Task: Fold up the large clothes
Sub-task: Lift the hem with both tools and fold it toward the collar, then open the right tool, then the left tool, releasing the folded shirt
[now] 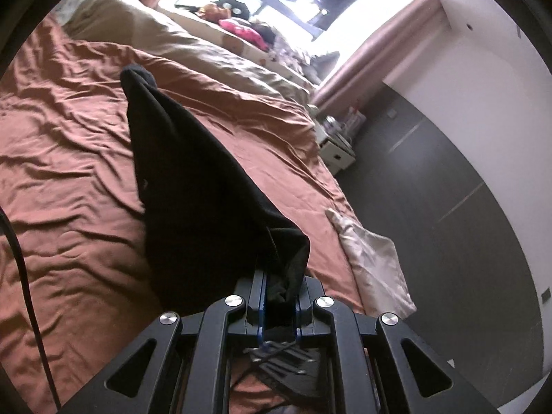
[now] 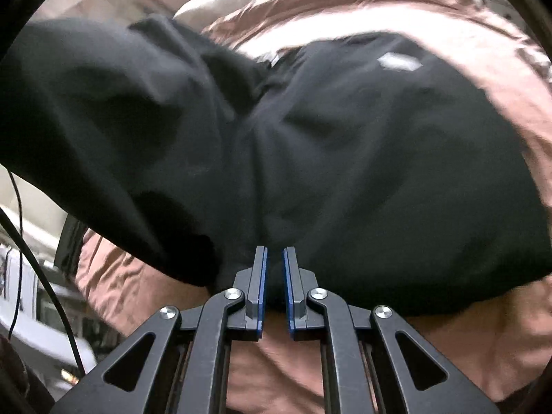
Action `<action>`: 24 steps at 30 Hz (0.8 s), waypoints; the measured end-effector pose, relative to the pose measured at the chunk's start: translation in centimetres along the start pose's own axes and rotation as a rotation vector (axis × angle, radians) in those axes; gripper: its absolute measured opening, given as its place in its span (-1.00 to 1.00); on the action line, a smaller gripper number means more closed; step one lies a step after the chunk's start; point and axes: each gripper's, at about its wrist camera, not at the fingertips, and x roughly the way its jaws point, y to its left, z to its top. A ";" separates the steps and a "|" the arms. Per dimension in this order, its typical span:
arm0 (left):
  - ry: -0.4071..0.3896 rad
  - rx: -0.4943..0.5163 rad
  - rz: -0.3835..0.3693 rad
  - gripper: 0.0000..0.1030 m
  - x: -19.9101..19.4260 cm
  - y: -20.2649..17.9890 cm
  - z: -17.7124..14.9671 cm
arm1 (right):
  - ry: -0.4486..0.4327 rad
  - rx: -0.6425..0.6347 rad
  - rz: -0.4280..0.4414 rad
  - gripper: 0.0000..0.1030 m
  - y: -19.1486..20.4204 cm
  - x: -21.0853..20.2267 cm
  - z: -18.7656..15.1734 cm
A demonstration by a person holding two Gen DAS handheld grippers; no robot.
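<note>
- Here, my left gripper (image 1: 278, 288), angled down over the bed (image 1: 69, 172), clamps a bunched fold of the black garment (image 1: 193, 186).
- My right gripper (image 2: 275, 284), pitched steeply down, pinches the garment's hem on the bed.

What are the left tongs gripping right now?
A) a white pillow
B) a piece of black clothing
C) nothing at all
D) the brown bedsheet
B: in the left wrist view the left tongs are closed on a bunched fold of the black garment, which trails away over the brown bedsheet.
</note>
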 end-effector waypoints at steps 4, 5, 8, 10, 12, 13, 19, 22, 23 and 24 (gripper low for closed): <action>0.042 0.027 -0.024 -0.78 2.7 -1.8 -0.4 | -0.063 0.030 -0.019 0.00 -2.7 -3.1 -0.3; 0.050 0.032 -0.029 -0.78 3.2 -2.0 -0.5 | -0.077 0.035 -0.022 0.59 -3.3 -3.8 -0.5; 0.081 0.047 -0.046 -0.78 5.0 -3.3 -0.9 | -0.122 0.069 -0.031 0.64 -4.5 -5.7 -1.3; 0.104 0.053 -0.057 -0.78 6.3 -3.9 -1.1 | -0.138 0.095 -0.027 0.64 -5.9 -6.8 -1.9; 0.131 0.059 -0.067 -0.78 7.7 -4.3 -1.5 | -0.150 0.115 -0.025 0.64 -7.3 -8.2 -2.5; 0.145 0.063 -0.069 -0.78 8.5 -4.5 -1.7 | -0.156 0.124 -0.027 0.64 -7.9 -8.8 -2.7; 0.251 0.088 -0.048 -0.78 13.9 -5.5 -4.4 | -0.202 0.185 -0.052 0.64 -11.4 -13.5 -5.4; 0.316 0.080 -0.030 -0.78 16.4 -5.3 -6.2 | -0.213 0.221 -0.061 0.64 -12.8 -14.8 -6.4; 0.331 0.083 -0.025 -0.78 17.0 -5.4 -6.7 | -0.216 0.232 -0.062 0.64 -13.1 -15.0 -6.5; 0.342 0.090 -0.019 -0.78 17.4 -5.5 -7.2 | -0.221 0.248 -0.060 0.64 -13.6 -15.2 -6.6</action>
